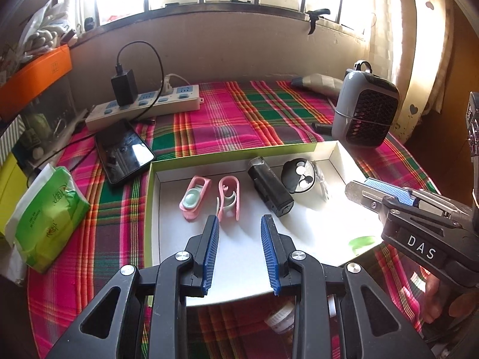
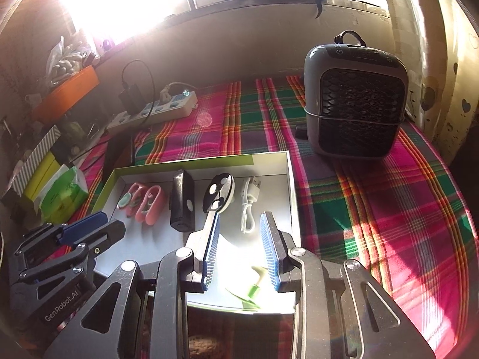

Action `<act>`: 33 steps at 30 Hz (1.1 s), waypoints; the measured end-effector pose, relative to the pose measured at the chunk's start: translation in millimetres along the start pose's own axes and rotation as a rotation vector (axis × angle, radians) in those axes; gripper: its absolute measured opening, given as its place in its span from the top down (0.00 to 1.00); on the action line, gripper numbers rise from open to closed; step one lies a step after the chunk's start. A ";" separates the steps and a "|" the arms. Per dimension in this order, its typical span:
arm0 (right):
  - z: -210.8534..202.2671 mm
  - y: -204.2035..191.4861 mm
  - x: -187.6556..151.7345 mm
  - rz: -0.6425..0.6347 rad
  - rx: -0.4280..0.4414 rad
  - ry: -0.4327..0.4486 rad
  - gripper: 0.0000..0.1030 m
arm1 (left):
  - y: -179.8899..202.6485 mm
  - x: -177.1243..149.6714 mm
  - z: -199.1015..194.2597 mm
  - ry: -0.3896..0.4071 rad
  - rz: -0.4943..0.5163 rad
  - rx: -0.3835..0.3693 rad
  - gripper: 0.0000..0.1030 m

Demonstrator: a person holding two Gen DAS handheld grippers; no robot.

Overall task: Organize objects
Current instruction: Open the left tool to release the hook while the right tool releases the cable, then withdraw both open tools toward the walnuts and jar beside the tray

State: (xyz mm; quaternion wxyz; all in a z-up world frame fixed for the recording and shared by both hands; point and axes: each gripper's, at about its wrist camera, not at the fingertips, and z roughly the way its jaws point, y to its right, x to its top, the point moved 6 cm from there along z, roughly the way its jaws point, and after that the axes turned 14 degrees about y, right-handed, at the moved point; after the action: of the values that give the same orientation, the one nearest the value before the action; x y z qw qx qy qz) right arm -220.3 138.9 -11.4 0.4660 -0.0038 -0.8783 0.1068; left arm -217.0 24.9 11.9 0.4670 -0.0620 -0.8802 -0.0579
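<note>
Though packed along the far wall, leaves the near half of the shallow white tray [image 1: 239, 152] open, with a low green-lipped rim on every side. Beyond the rim, bare plaid cloth [image 1: 239, 113] far and right; hemmed at far right by a grey fan [image 1: 365, 107] with a honeycomb grille, at far left by a glossy black phone [image 1: 125, 152] at the tray's corner and a white power strip [image 1: 143, 107] behind it, at left by a soft green tissue pack [image 1: 51, 221]. Hovering over the tray's near edge, angled down and forward: left gripper [image 1: 239, 218], blue ribbed pads spread with nothing between; right gripper [image 2: 239, 215] near on the right, pads likewise spread, clear of a small green plastic piece [image 2: 254, 284] lying on the tray floor below the gap, in the sunlit near right corner. Under the right tool's grip, part of a hand [image 1: 440, 302]. Ranged in the far row, left to right: two pink loop-shaped clips [image 1: 194, 197] side by side, one with a pale green oval pad; a matte black rectangular block [image 1: 271, 187] lying at a slant; a round black disc [image 1: 299, 176] with white dots; a coiled white USB cable [image 2: 248, 206] nearest the right wall.
</note>
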 end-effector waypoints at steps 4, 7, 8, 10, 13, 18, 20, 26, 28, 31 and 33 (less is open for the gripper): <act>-10.3 -2.9 -4.5 -0.009 -0.002 0.010 0.71 | 1.9 -4.6 -9.8 0.007 -0.001 0.000 0.74; -18.5 -6.9 -7.1 -0.019 0.000 0.023 0.71 | 4.0 -8.3 -18.2 0.013 -0.005 -0.009 0.74; -21.7 -8.1 -8.3 -0.025 0.002 0.028 0.71 | 4.4 -9.5 -20.9 0.015 -0.006 -0.009 0.74; -26.8 -11.0 -10.4 -0.034 0.005 0.036 0.71 | 4.4 -11.9 -26.4 0.020 -0.014 -0.012 0.74; -34.2 -14.6 -14.8 -0.041 0.013 0.045 0.71 | 5.1 -16.0 -33.1 0.023 -0.020 -0.008 0.74; -44.1 -18.5 -21.9 -0.055 0.023 0.057 0.64 | 6.9 -23.4 -42.6 0.023 -0.018 -0.013 0.74; -48.1 -18.9 -25.7 -0.054 0.028 0.058 0.64 | 7.3 -26.6 -46.4 0.024 -0.023 -0.018 0.74; -57.4 -16.9 -35.1 -0.052 0.024 0.060 0.64 | 7.4 -35.2 -56.8 0.028 -0.036 -0.026 0.74; -60.7 -15.3 -38.1 -0.049 0.022 0.061 0.64 | 5.7 -38.8 -59.8 0.027 -0.043 -0.027 0.74; -65.4 -13.3 -42.7 -0.054 0.013 0.062 0.64 | 2.8 -45.0 -62.3 0.022 -0.053 -0.022 0.74; -67.9 -12.8 -45.9 -0.058 0.010 0.062 0.64 | 1.8 -48.3 -63.2 0.017 -0.058 -0.022 0.74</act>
State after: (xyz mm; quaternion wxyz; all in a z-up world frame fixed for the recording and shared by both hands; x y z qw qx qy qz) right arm -137.5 134.0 -9.6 0.4958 0.0207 -0.8627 0.0973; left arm -138.3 13.9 7.1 0.4717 -0.0413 -0.8770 -0.0816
